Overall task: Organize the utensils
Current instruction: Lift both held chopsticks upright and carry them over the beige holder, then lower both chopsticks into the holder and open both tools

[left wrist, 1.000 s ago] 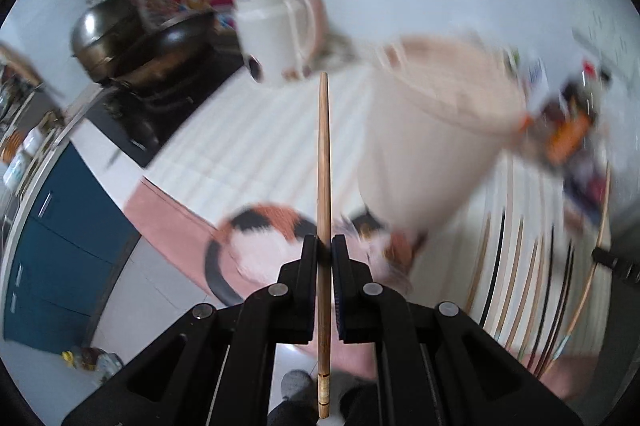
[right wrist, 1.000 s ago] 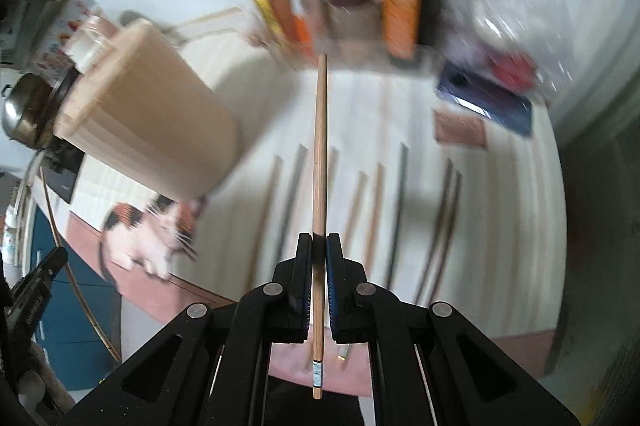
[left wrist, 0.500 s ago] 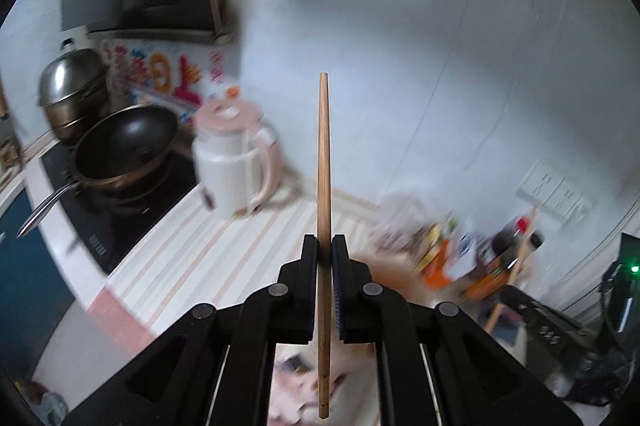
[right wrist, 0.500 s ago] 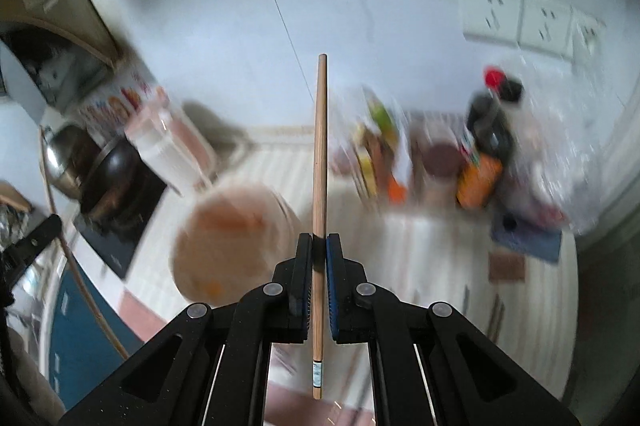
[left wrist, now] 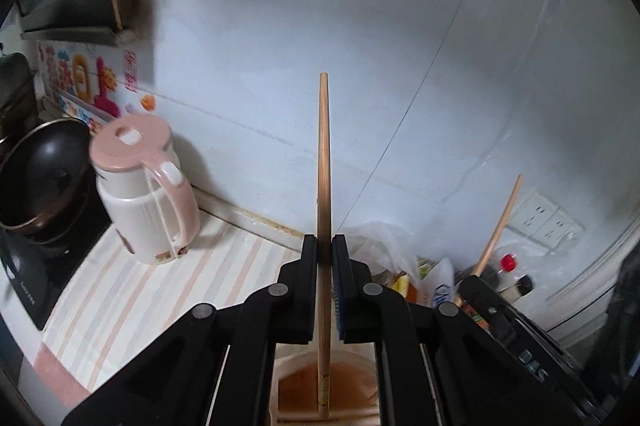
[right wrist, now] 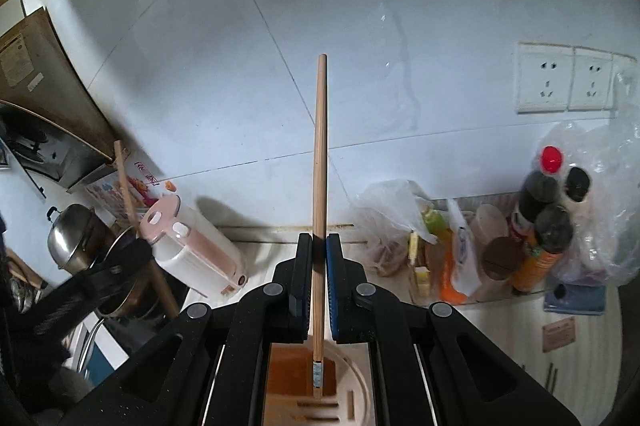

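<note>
My left gripper [left wrist: 325,246] is shut on a wooden chopstick [left wrist: 324,161] held upright, its lower end over the opening of the beige utensil holder [left wrist: 292,390] directly below. My right gripper [right wrist: 319,244] is shut on a second wooden chopstick [right wrist: 319,145], also upright, with its lower end over the same holder [right wrist: 348,386]. The right gripper and its chopstick show at the right of the left wrist view [left wrist: 496,226]. The left gripper shows at the left of the right wrist view [right wrist: 116,266].
A pink-lidded kettle [left wrist: 140,185] stands on the striped counter mat [left wrist: 132,290], with a black wok [left wrist: 36,177] on the stove beyond. Sauce bottles [right wrist: 548,222], plastic bags [right wrist: 396,209] and wall sockets [right wrist: 568,81] line the back right. More chopsticks [right wrist: 552,378] lie on the mat at right.
Both grippers tilted up from looking down at the mat and rose over the utensil holder, each keeping its chopstick. The holder moved from beside the grippers to directly beneath them.
</note>
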### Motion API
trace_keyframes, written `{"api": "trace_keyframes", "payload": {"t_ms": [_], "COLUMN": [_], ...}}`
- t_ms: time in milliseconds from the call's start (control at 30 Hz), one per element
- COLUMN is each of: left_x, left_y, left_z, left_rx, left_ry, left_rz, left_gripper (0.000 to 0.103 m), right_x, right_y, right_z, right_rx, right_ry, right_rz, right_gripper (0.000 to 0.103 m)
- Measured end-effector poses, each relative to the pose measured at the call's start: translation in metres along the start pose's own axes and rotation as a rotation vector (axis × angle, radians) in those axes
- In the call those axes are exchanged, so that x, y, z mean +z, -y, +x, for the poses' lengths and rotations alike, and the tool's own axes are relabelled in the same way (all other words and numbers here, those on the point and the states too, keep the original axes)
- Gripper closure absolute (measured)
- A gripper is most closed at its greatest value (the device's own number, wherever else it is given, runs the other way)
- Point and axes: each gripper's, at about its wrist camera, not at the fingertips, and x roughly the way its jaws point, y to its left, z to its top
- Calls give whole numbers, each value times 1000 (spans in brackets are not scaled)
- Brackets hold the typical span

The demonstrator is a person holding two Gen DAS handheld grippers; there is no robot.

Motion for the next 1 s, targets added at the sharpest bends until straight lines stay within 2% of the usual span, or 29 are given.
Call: {"api": "trace_keyframes", "payload": {"t_ms": [133,300,533,700,767,800,833,867,900,967,1000], "left_x": [-12,-23,-31,-35,-35,-34,-33,-33,-33,-34,-37], "left_y": [-2,-5,-2,7,10,10,8,7,6,3,2], "left_z": [29,42,37,16,2,-8,-16,-24,-32,-51,-60], "left_rx": [24,36,28,52,92,126,145,160,178,213,225], "left_ry": [-48,-101,-152,-165,-153,-140,-125,-108,-90,-68,-68], "left_rz": [34,53,77,128,153,160,160,156,154,154,149], "left_gripper": [98,98,98,93,84,68,46,35,19,11,4], "right_x": [-11,-26,-40,-49,-52,-53,-53,-52,-52,-50,-50], "right_y": [1,5,11,8,7,6,7,8,10,16,20], "right_z": [21,37,38,38,35,32,26,21,11,-7,-17], "right_rx": [-4,-13,-3,13,15,17,19,18,17,12,2], "right_ry": [-9,-33,-73,-155,-179,-188,-184,-178,-162,-141,-129], "right_rz": [13,1,-23,-56,-68,-75,-77,-76,-71,-59,-52], "right_gripper": [96,96,96,96,93,82,74,59,51,46,43]}}
